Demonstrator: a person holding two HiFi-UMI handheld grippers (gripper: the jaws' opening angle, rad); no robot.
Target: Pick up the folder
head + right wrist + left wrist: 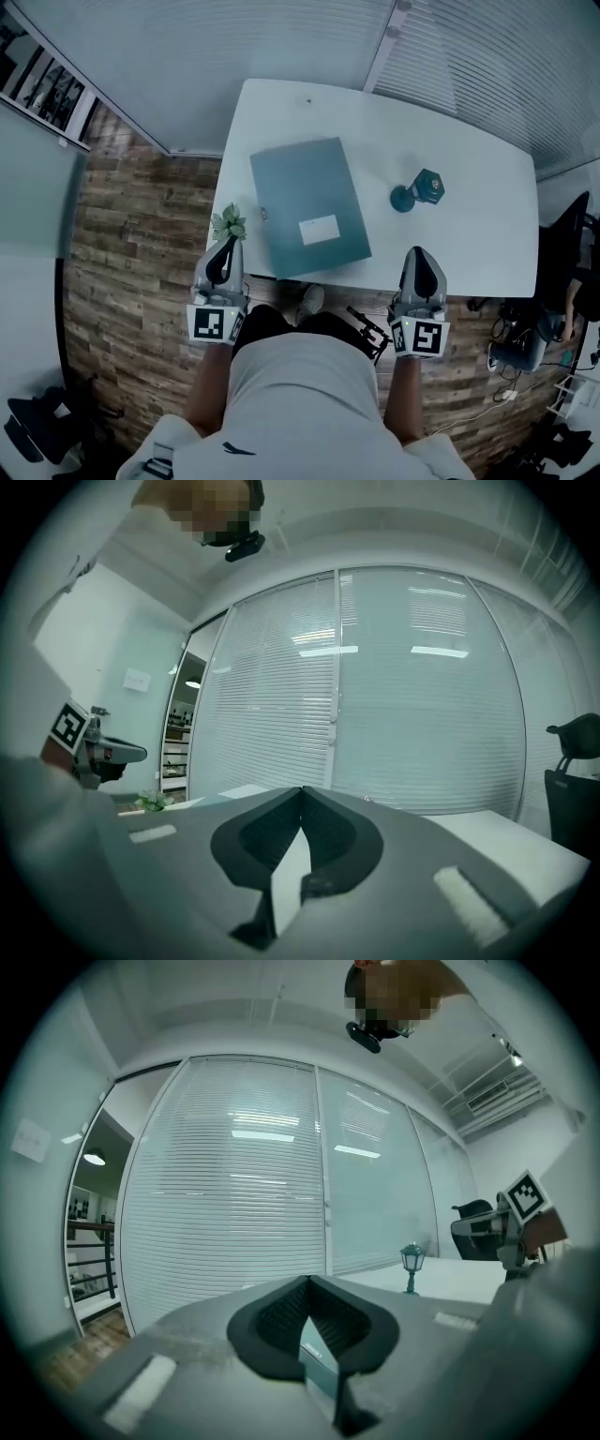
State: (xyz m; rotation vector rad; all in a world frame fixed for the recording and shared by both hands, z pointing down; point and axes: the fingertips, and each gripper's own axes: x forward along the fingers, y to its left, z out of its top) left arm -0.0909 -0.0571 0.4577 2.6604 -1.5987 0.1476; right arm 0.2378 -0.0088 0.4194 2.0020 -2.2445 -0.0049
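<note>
On the table point(469, 141) I saw the folder point(309, 206) left of centre, the lamp point(417, 190) apart to its right, the plant point(228, 223) at the near left edge, my left gripper point(224, 242) just before it and my right gripper point(417, 253) before the lamp.

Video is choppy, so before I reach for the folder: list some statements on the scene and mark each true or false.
1. The folder lies flat on the table. True.
2. The left tool grips the folder. False: it is shut, empty, short of the folder.
3. The lantern ornament stands on the folder. False: it stands on the table, apart, to the folder's right.
4. The right tool is shut. True.
5. A small plant sits at the table edge by the left tool. True.
</note>
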